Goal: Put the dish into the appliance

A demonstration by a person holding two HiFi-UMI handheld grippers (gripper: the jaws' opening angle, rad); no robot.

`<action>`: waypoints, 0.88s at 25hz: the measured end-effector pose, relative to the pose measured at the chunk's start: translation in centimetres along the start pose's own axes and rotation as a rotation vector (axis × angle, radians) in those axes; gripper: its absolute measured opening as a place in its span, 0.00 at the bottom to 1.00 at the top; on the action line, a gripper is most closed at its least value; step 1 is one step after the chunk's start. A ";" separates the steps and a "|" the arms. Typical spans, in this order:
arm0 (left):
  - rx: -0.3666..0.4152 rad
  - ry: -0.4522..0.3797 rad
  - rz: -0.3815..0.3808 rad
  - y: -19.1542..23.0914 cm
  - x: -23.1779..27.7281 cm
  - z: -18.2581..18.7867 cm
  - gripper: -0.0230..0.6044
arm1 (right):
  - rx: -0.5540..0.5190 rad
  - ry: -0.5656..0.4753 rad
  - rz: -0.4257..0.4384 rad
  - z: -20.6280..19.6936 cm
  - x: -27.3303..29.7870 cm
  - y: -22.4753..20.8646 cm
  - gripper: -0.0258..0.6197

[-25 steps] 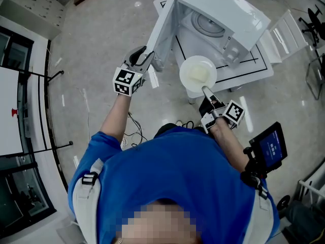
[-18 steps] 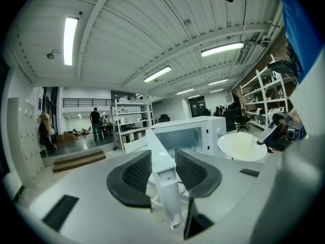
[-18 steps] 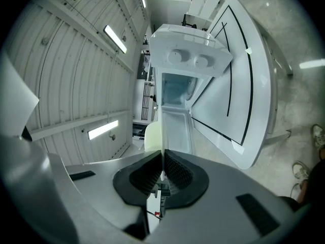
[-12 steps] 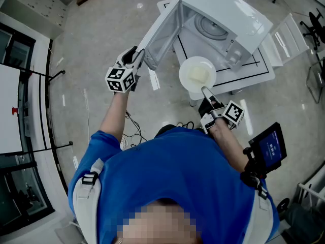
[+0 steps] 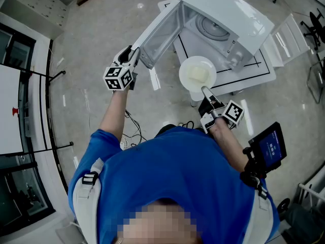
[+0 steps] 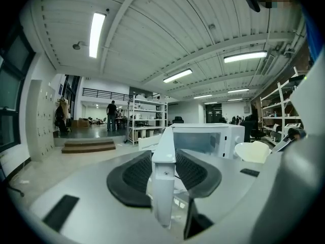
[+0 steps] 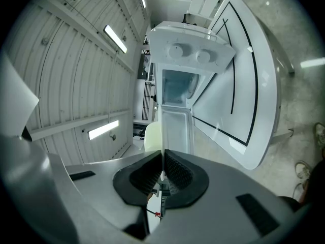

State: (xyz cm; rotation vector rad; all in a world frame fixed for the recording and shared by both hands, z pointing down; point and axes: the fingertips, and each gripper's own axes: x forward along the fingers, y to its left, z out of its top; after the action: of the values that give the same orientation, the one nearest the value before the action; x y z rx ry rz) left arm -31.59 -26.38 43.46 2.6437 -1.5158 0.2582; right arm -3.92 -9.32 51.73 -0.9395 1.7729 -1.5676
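Your left gripper (image 5: 133, 56) clamps the open door (image 5: 158, 33) at the dish's ten o'clock. Your right gripper (image 5: 205, 91) pinches the dish (image 5: 197, 73), at six o'clock of the microwave (image 5: 226, 15), not yet inside.

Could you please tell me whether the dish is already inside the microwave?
No, the dish hangs outside the open microwave, its rim clamped in the right gripper.

Left gripper (image 5: 134, 55) and right gripper (image 5: 205, 91) both closed tight, arms forward.
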 end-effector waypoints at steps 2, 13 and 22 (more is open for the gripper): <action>-0.001 -0.001 -0.002 0.0 -0.1 0.0 0.26 | -0.003 -0.001 0.001 0.0 0.0 0.0 0.06; -0.091 -0.070 -0.020 -0.1 -0.8 0.5 0.26 | -0.010 0.003 -0.002 0.0 0.1 0.0 0.06; -0.177 -0.147 0.005 0.9 -2.3 1.6 0.26 | -0.010 0.013 -0.004 -0.3 0.3 0.0 0.06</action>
State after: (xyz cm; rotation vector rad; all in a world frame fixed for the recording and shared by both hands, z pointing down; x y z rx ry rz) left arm -33.37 -25.09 41.48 2.5690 -1.5080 -0.0696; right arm -4.31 -9.44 51.82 -0.9399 1.7906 -1.5722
